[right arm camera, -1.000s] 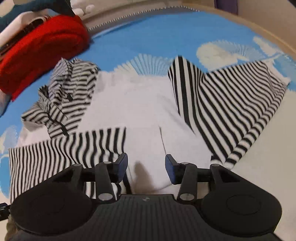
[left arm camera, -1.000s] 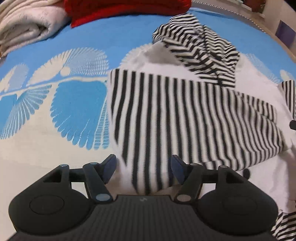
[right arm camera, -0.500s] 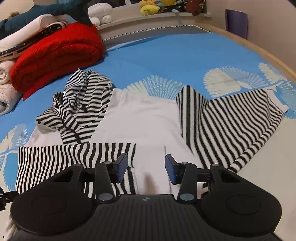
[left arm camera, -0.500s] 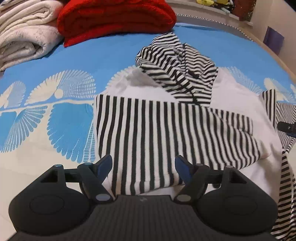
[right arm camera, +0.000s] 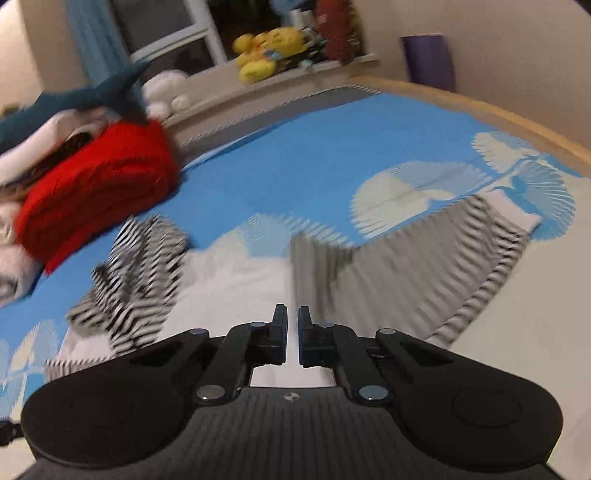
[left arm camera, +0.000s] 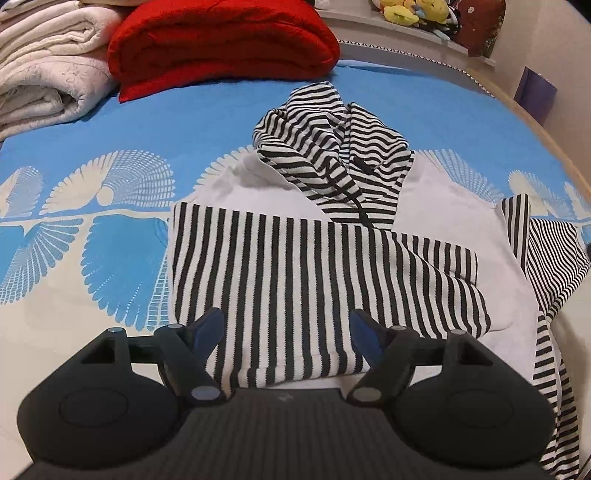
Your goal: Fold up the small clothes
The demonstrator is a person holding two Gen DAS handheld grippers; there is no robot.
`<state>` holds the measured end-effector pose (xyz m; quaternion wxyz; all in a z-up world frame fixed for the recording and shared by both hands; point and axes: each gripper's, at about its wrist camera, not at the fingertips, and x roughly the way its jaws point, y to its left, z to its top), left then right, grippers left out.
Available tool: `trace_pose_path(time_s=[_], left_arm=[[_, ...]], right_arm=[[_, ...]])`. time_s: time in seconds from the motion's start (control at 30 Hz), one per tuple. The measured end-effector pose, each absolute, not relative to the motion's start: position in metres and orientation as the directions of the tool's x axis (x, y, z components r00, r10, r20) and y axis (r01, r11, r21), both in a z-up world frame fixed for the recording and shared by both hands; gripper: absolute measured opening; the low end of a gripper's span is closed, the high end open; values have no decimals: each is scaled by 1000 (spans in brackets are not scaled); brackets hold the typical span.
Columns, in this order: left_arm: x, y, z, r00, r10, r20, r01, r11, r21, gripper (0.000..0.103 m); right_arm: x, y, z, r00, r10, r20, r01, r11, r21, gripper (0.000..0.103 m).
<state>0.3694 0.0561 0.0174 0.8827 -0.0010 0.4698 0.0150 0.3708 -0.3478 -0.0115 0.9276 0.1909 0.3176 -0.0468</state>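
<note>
Over the hoodie, left tongs spread.

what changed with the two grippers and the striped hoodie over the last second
The right hand-held gripper has closed, its jaws nearly together with nothing between them, and tilted up so more of the room shows. The left hand-held gripper pulled back from the hoodie and stayed open. The folded left sleeve lies across the body as before; the right sleeve is still spread out.

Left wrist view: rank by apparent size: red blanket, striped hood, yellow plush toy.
1. red blanket
2. striped hood, nearer the camera, so the gap with the blanket is unsure
3. yellow plush toy, far off and cut by the frame edge
</note>
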Motion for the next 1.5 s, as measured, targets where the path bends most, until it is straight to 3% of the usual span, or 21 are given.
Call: trace_pose_path(time_s=[0.17, 0.33, 0.4, 0.47, 0.53, 0.57, 0.73, 0.77, 0.83, 1.03, 1.23, 1.4, 1.5], left_arm=[[373, 53, 14, 554, 23, -832, -27, 1000, 9, 80], [375, 51, 8, 543, 28, -840, -23, 1000, 18, 80], [376, 52, 6, 537, 33, -843, -28, 999, 22, 80], [376, 53, 4, 533, 36, -845, -28, 999, 25, 80], [377, 54, 2, 531, 39, -847, -27, 999, 29, 80], [377, 55, 2, 530, 39, -847, -26, 999, 30, 80], [379, 60, 0, 526, 51, -849, -30, 999, 42, 80], [379, 62, 0, 526, 54, -849, -33, 999, 43, 80], [379, 67, 0, 525, 57, -849, -41, 998, 41, 80], [379, 83, 9, 536, 52, -843, -81, 997, 10, 80], [375, 107, 22, 552, 40, -833, -133, 990, -41, 80], [372, 141, 39, 575, 32, -818, -212, 971, -111, 80], [369, 165, 46, 583, 48, -811, -271, 953, -138, 80]], right_arm=[[370, -444, -29, 806, -134, -577, 387, 856, 342, 4], [378, -524, -74, 746, -214, -630, 560, 715, 420, 9], [383, -543, -92, 737, -204, -644, 587, 667, 460, 15], [391, -554, -106, 730, -217, -648, 604, 648, 463, 31], [399, -564, -120, 721, -213, -659, 617, 630, 471, 41], [404, -566, -125, 717, -210, -664, 621, 625, 473, 41], [421, -569, -133, 747, -229, -625, 600, 637, 484, 38], [425, -569, -134, 752, -227, -619, 594, 640, 487, 23], [426, -569, -133, 753, -227, -617, 594, 638, 490, 4], [418, -552, -99, 753, -373, -542, 636, 624, 454, 4], [420, -490, -20, 800, -463, -381, 589, 725, 356, 4], [410, -432, 39, 863, -419, -282, 499, 791, 353, 4], [404, -365, 68, 931, -283, -232, 348, 882, 319, 4]])
